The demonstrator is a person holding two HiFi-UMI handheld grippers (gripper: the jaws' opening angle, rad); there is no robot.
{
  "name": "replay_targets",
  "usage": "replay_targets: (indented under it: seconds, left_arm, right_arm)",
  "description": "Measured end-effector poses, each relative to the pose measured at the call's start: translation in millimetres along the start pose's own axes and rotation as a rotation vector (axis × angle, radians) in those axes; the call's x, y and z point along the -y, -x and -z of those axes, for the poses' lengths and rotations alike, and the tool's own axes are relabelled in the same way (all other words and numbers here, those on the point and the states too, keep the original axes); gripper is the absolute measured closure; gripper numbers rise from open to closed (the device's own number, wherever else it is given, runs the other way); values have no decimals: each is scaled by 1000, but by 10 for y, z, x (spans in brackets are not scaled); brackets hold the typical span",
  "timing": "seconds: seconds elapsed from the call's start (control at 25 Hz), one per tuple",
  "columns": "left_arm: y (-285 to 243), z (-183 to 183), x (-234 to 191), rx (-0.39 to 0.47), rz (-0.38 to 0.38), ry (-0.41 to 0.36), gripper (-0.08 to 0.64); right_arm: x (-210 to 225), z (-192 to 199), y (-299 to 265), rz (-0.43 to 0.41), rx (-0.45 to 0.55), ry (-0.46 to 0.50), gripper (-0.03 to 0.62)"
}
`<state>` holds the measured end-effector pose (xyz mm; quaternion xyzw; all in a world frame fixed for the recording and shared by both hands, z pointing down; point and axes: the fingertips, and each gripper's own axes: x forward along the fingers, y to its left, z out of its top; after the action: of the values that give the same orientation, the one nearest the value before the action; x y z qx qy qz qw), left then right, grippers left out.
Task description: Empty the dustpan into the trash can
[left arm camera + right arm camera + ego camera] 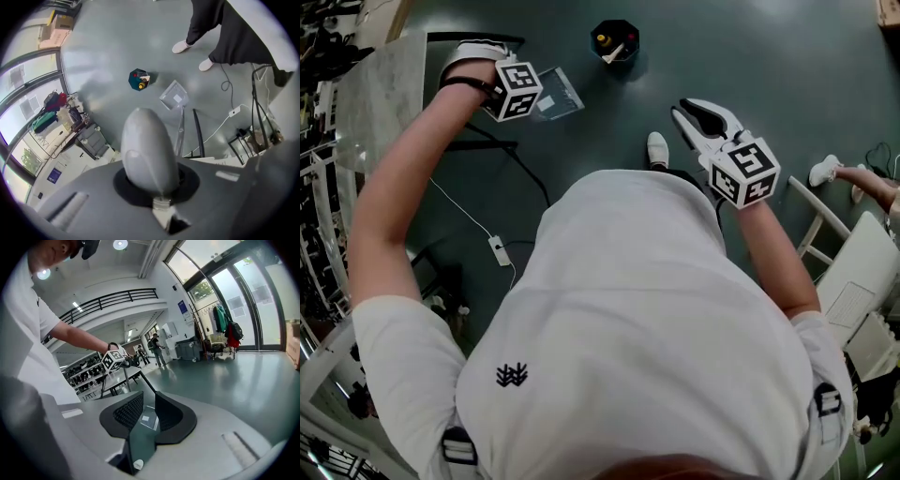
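Observation:
A clear plastic dustpan (559, 95) with a white label hangs low over the grey floor on a long handle. My left gripper (492, 75) is shut on the top of that handle. In the left gripper view the dustpan (174, 97) sits below and right of the trash can (138, 79). The trash can (615, 40) is small, dark and faceted, with some litter inside, and stands apart from the dustpan. My right gripper (694, 120) is open and holds nothing. It is raised in front of my body. The dustpan (147, 418) shows through the gap between its jaws.
A glass-topped table (380, 94) with black legs stands at the left. A white cable with an adapter (499, 249) lies on the floor. Another person's feet (825, 171) and a white chair (862, 272) are at the right. Legs and shoes (206, 33) stand beyond the can.

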<state>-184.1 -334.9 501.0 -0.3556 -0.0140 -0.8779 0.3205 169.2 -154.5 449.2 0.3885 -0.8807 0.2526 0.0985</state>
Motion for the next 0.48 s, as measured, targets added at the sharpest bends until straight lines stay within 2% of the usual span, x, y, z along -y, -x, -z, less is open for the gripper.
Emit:
replay_targets:
  seconds: [0.32, 0.48]
  left_arm:
    - [-196, 320, 1158, 64, 72, 160, 505]
    - [-201, 403, 1639, 93, 87, 207, 505]
  right_arm:
    - [-787, 43, -306, -23, -45, 65, 514]
    - [-1175, 103, -383, -29, -64, 97, 517]
